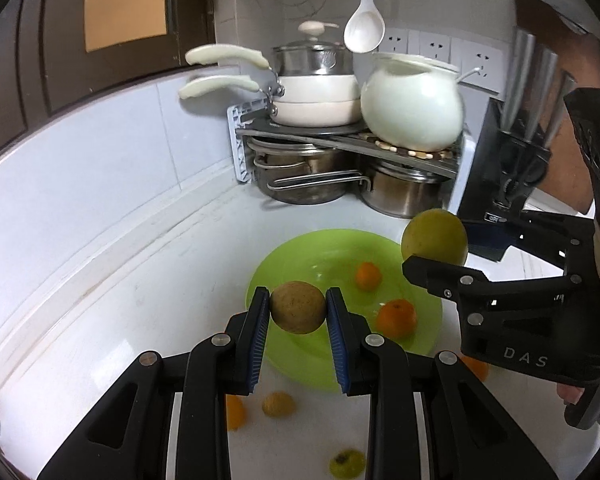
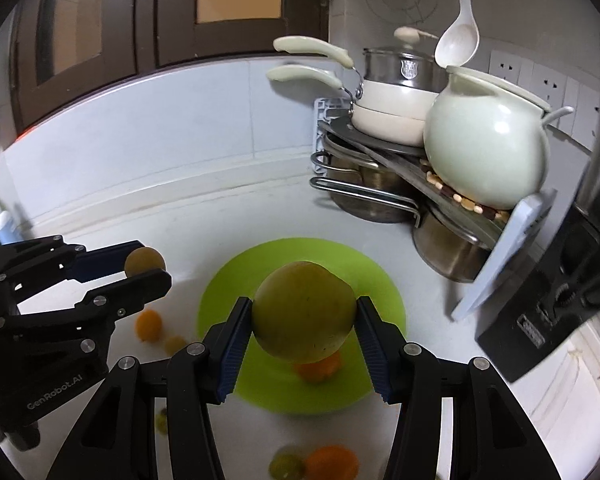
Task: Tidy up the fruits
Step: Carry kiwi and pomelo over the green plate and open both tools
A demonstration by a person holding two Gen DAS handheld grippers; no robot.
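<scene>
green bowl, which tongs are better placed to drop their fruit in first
Probably the right tongs: their large yellow-green fruit hangs over the middle of the green bowl. The left tongs hold a small brown fruit nearer the bowl's left rim.

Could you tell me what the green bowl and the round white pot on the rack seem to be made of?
The green bowl looks like plastic: flat, uniform lime colour, only a dull sheen. The white pot looks like glazed ceramic: smooth, glossy, with soft highlights across its belly, though enamelled metal cannot be ruled out.
</scene>
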